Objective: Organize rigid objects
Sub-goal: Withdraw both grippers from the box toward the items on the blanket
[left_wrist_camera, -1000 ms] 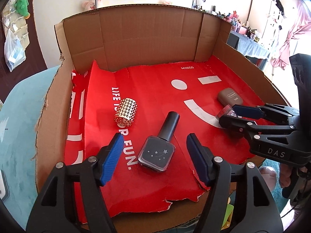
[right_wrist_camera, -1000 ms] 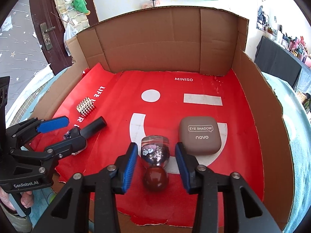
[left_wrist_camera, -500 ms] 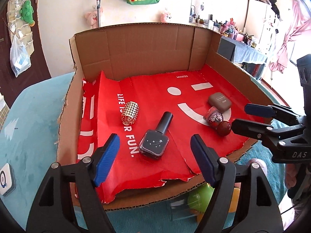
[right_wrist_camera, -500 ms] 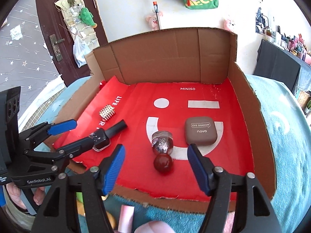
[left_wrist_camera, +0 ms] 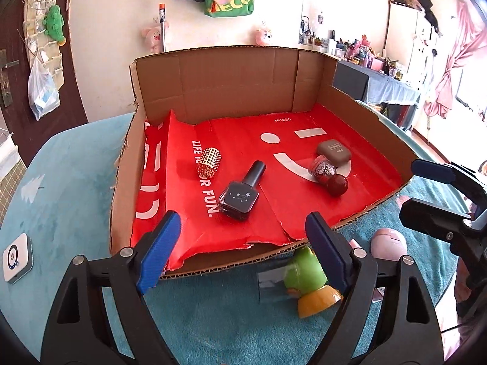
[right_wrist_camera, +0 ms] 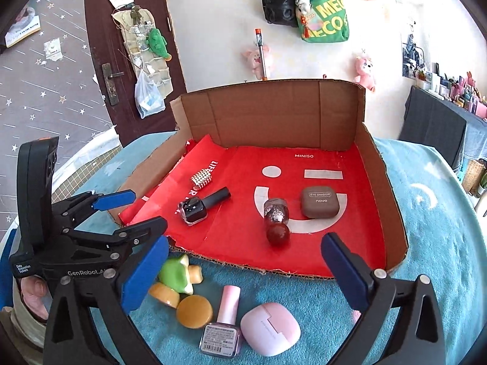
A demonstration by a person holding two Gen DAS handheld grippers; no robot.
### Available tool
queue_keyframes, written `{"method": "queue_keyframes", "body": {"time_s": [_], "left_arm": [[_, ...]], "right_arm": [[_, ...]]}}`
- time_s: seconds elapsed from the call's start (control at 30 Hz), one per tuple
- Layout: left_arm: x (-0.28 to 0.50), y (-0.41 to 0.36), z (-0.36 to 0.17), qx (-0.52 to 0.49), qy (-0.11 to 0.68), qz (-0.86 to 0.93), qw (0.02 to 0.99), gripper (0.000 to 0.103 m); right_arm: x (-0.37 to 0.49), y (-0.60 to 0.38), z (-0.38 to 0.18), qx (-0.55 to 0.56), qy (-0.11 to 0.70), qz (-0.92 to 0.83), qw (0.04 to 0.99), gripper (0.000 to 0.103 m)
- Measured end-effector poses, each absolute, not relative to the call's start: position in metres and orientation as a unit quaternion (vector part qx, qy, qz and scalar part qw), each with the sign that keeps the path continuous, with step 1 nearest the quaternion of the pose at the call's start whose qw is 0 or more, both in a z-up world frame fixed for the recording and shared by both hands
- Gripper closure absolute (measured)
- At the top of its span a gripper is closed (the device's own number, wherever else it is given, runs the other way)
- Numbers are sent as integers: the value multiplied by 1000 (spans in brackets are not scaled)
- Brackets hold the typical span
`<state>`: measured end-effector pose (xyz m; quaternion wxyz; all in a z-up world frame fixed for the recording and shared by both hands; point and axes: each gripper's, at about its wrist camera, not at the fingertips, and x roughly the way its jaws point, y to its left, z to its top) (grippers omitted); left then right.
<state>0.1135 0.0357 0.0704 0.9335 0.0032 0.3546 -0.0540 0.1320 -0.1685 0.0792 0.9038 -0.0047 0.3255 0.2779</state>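
Partly hidden in the left wrist view: green toy (left_wrist_camera: 306,269), blurred and cut across by a finger of the left gripper (left_wrist_camera: 243,249); pink case (left_wrist_camera: 389,243), lower half behind that gripper's frame. Cut off at the right edge there: right gripper (left_wrist_camera: 426,188). Too small to read in the right wrist view: label on the pink bottle (right_wrist_camera: 223,331). Barely seen at the lower left edge: hand (right_wrist_camera: 32,293), mostly behind the black frame.
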Motion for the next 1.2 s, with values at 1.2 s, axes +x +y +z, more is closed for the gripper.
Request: {"method": "queue_keyframes", "body": {"time_s": [1.2], "left_arm": [[62,81,36,-21,378,49,924,3]], "right_arm": [[85,-168,42,-10,352,279,894,0]]}}
